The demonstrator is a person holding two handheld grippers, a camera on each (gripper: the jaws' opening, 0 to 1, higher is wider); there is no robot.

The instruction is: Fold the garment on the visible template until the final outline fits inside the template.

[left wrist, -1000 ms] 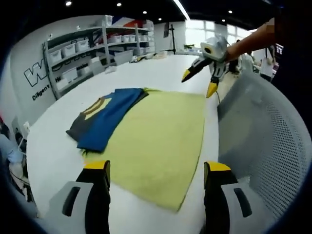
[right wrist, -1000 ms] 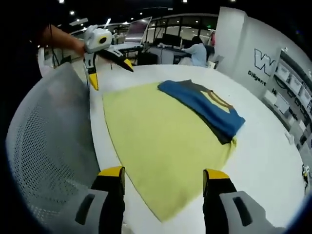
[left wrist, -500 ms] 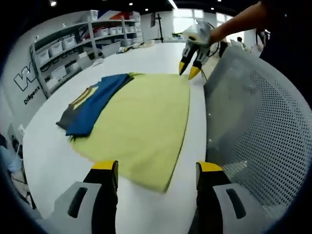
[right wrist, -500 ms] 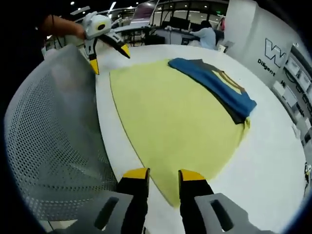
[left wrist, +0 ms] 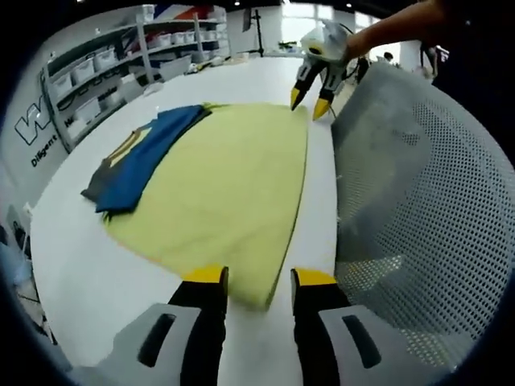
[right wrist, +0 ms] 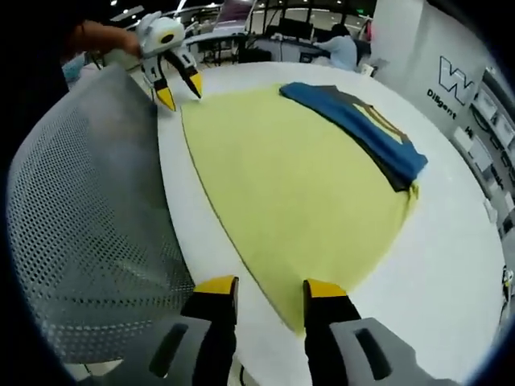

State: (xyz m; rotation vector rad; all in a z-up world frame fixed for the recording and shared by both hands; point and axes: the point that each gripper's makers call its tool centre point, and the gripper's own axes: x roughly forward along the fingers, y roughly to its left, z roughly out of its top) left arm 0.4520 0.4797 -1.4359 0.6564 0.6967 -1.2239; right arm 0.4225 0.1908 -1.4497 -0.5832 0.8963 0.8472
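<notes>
Left gripper [left wrist: 256,283] over template [left wrist: 225,185], chair [left wrist: 418,201] beside

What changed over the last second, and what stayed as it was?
Both claws dropped to the near corners of the yellow template: left claw and right claw narrowed, each straddling a corner, neither visibly gripping yet. The folded blue garment stayed put along the far edge.

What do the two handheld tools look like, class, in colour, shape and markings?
Each tool has two grey jaws with a dark slot, black inner faces and yellow tips. In the left gripper view, the left tool rises from below, and the right tool has a whitish head. The right gripper view shows the right tool alike.
</notes>
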